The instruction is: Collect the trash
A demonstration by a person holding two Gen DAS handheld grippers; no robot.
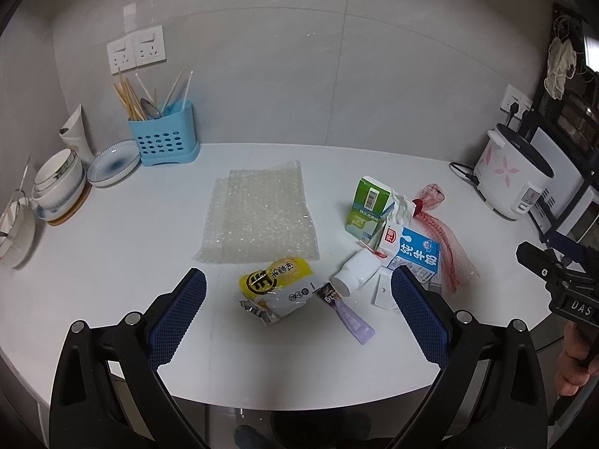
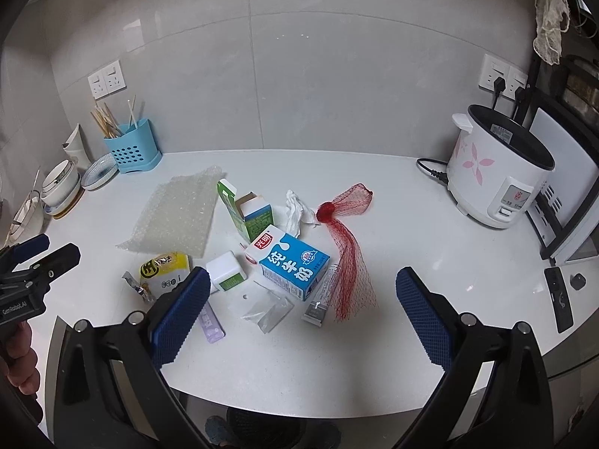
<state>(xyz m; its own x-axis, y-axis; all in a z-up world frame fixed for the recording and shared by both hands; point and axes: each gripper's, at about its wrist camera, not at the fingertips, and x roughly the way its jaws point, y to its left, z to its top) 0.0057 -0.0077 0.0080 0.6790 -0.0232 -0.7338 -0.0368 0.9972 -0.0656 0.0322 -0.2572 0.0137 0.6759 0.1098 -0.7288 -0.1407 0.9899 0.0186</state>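
Note:
Trash lies on the white counter (image 1: 112,262). A yellow snack wrapper (image 1: 277,288) lies between the fingers of my open left gripper (image 1: 299,295), a little beyond them. Beside it are a purple sachet (image 1: 348,314), a white bottle (image 1: 355,273), a blue milk carton (image 1: 411,254), a green box (image 1: 367,205), a crumpled tissue (image 1: 402,205), red netting (image 1: 445,239) and bubble wrap (image 1: 258,217). My right gripper (image 2: 303,299) is open and empty above the counter, with the milk carton (image 2: 295,265), clear plastic (image 2: 269,310) and red netting (image 2: 348,262) ahead of it.
A blue cutlery holder (image 1: 164,138), stacked bowls (image 1: 56,187) and a plate (image 1: 112,164) stand at the back left. A rice cooker (image 2: 498,172) with its cord stands at the right, beside a microwave (image 2: 569,194). A remote (image 2: 558,295) lies near the right edge.

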